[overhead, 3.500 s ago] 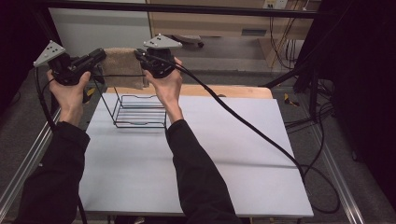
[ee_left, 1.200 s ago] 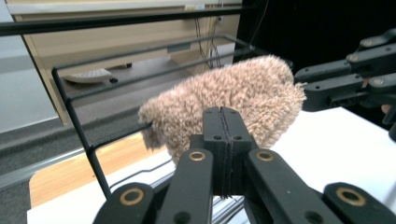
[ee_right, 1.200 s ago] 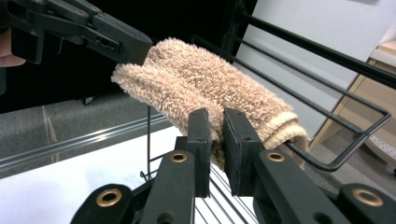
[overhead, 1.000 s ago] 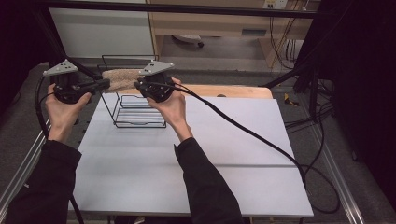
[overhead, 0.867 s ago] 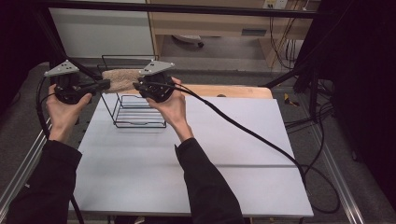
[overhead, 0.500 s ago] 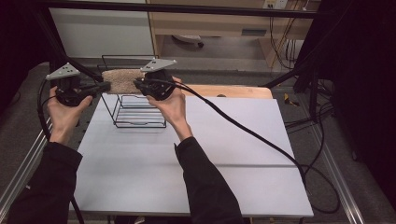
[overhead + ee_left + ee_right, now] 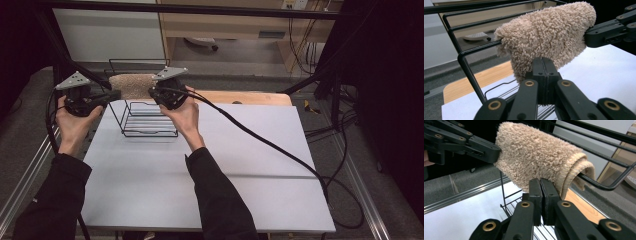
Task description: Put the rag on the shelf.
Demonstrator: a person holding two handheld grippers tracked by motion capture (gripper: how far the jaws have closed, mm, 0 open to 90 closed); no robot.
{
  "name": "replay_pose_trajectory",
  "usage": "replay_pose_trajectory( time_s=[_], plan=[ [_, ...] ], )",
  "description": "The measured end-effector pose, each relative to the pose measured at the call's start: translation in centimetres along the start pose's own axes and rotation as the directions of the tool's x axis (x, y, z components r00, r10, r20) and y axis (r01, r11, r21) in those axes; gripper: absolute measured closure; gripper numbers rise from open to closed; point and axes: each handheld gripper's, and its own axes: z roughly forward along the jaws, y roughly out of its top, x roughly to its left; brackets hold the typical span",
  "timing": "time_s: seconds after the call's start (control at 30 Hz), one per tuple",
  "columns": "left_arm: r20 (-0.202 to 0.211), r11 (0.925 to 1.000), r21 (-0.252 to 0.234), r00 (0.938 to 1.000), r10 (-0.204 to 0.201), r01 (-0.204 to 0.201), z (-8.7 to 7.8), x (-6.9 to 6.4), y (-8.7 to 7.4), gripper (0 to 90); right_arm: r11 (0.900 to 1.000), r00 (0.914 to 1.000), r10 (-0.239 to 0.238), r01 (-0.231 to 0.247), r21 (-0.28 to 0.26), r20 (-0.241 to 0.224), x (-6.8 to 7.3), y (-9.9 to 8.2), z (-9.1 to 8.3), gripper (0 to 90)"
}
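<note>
The bench (image 7: 210, 165) is one white surface occupying the centre and lower part of the high view, with a wooden board at its far edge.

One black wire rack (image 7: 147, 117) stands on the bench, upper left of centre in the high view. Its top rail crosses the upper part of both gripper views.

One beige towel (image 7: 132, 85) is draped over the rack's top rail, between the two grippers. Its pile is thick and looped; a stitched hem is visible at the right in the right gripper view.

Two grippers are present, one per hand.
- Left gripper (image 7: 544, 82): fingers pressed together on the lower edge of the towel, at bottom centre of the left gripper view.
- Right gripper (image 7: 541, 202): fingers pressed together on the towel's lower edge beside the hem, at bottom centre of the right gripper view.

Handling, as judged from the pictures:
- The towel appears light, soft and limp. It will sag wherever it is unsupported.
- The pile should give good friction; slipping is unlikely.
- It is not fragile, but loops may snag on the wire.
- Hold at the two opposite ends, near the hemmed edge, to keep it spread.
</note>
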Motion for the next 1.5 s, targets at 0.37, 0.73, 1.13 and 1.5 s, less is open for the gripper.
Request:
replay_pose_trajectory(
  time_s=[0.37,0.73,1.13,1.5],
  plan=[
    [-0.003,1.0,0.009,1.0,0.004,-0.004,-0.9,-0.9,0.0,71.7,0.9991,0.9991,0.03,-0.031,-0.03,-0.029,0.0,-0.3,-2.5,71.3],
    [-0.002,0.9996,0.019,0.9997,0.023,-0.023,-1.8,-3.0,-1.2,49.1,0.9979,0.9976,0.062,-0.063,-0.016,-0.029,-0.6,-2.1,-6.1,49.4],
    [0.007,0.9994,0.017,0.9996,0.029,-0.029,-1.8,-5.1,-3.5,27.7,0.9957,0.9955,0.092,-0.092,0.01,0.024,-2.1,-5.1,-10.3,27.7],
    [0.017,0.9992,0.032,0.9996,0.024,-0.025,-1.6,-6.2,-6.1,13.3,0.9906,0.9902,0.126,-0.129,0.046,0.06,-3.9,-8.7,-14.8,12.7]
  ],
)
